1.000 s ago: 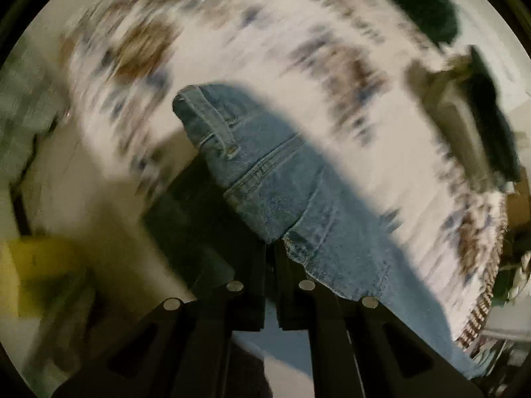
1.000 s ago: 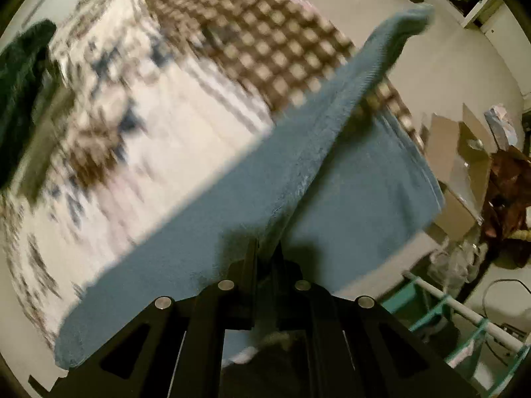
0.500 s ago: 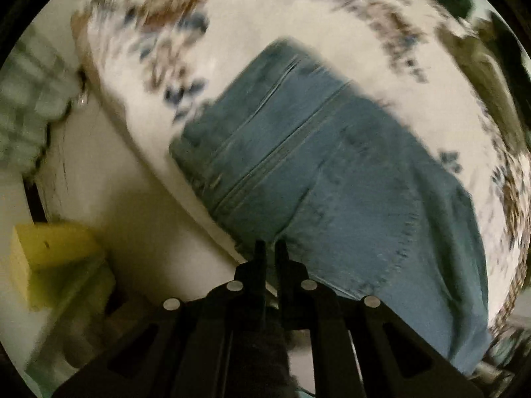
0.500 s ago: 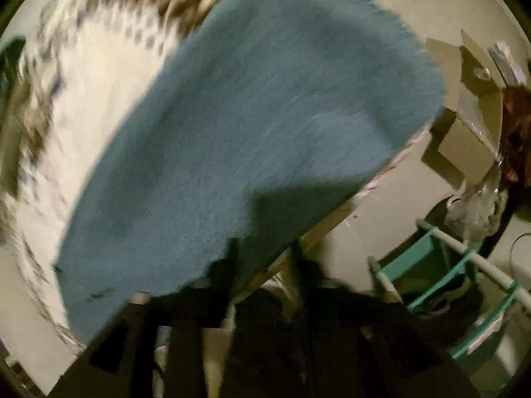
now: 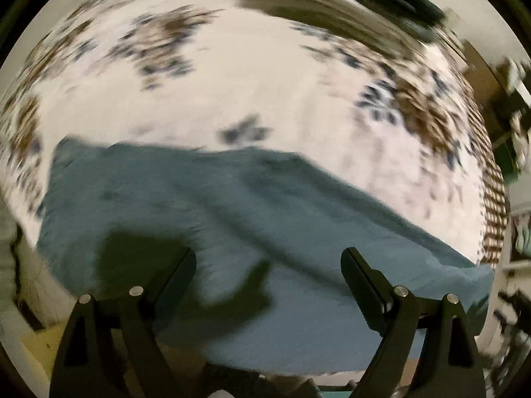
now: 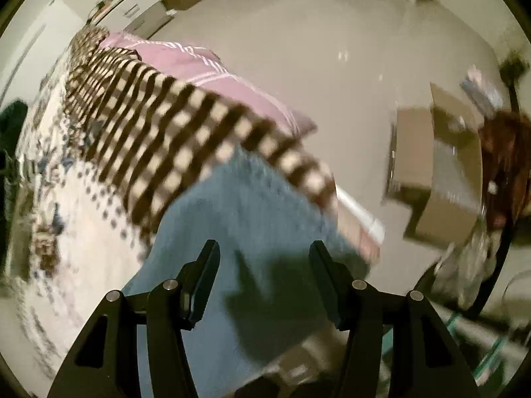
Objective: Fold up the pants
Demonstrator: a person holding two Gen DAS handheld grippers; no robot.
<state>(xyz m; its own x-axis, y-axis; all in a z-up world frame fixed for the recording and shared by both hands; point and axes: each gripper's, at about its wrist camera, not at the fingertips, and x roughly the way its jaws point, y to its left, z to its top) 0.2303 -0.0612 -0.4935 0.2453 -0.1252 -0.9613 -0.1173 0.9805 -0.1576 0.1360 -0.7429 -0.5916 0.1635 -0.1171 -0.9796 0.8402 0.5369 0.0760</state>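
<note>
Nearest, the left gripper (image 5: 267, 265) and the right gripper (image 6: 264, 257) both stand spread wide and hold nothing, above the blue pants (image 5: 252, 219), which lie flat at the near edge of the bed. Past the denim spreads a white bedspread (image 5: 252, 76) with brown and blue flowers, bordered by a brown checked band (image 6: 159, 139) and a pink cloth (image 6: 205, 73). Farther off lies a pale floor (image 6: 332, 49) with an open cardboard box (image 6: 434, 169); both views are blurred.
</note>
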